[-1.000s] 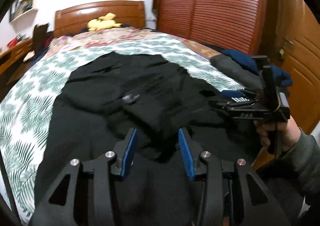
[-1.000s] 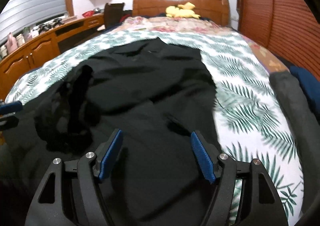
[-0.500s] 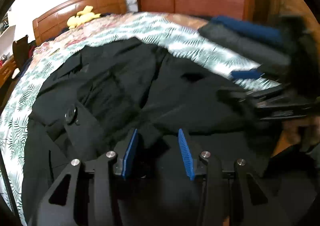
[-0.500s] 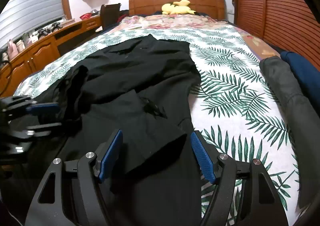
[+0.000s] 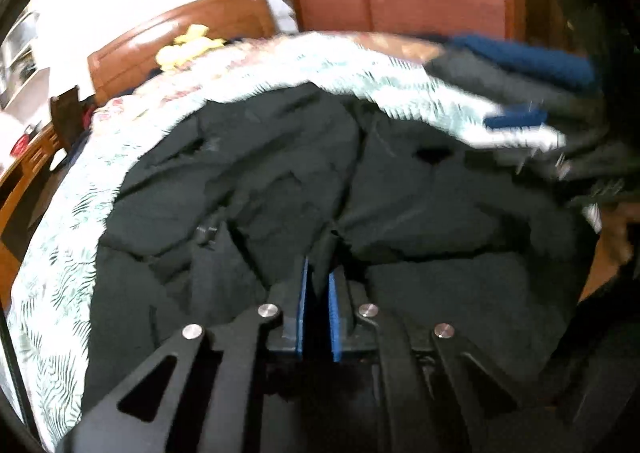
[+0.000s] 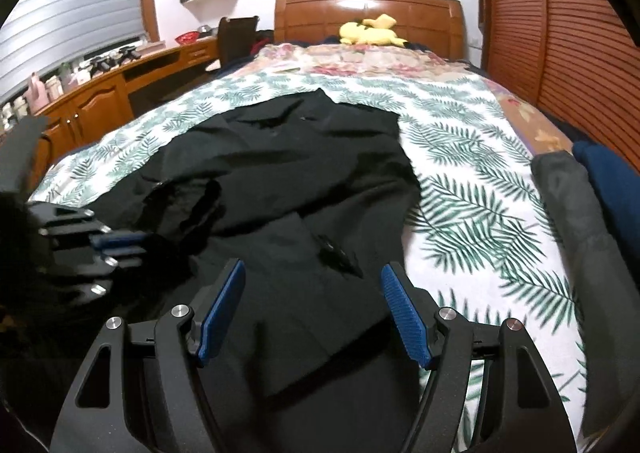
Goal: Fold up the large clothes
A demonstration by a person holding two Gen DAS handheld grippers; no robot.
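Note:
A large black coat (image 6: 300, 157) lies spread and rumpled on the leaf-print bedspread (image 6: 480, 193). In the left wrist view my left gripper (image 5: 318, 281) is low over the coat (image 5: 400, 193), its jaws closing, with a raised fold of black cloth pinched between the blue pads. It also shows at the left edge of the right wrist view as the left gripper (image 6: 116, 245), pads close together. My right gripper (image 6: 312, 293) hovers open over the coat's near part, nothing between its fingers. It appears blurred at the right of the left wrist view, the right gripper (image 5: 516, 121).
Folded grey clothing (image 6: 580, 221) and blue clothing (image 6: 612, 173) lie along the bed's right edge. A yellow plush toy (image 6: 370, 33) rests at the wooden headboard (image 6: 368, 9). A wooden desk (image 6: 100, 101) runs along the left and a slatted wardrobe (image 6: 560, 33) on the right.
My left gripper has moved in lower over the coat and its jaws have come together on a fold of cloth. The right gripper has lifted a little and stayed open.

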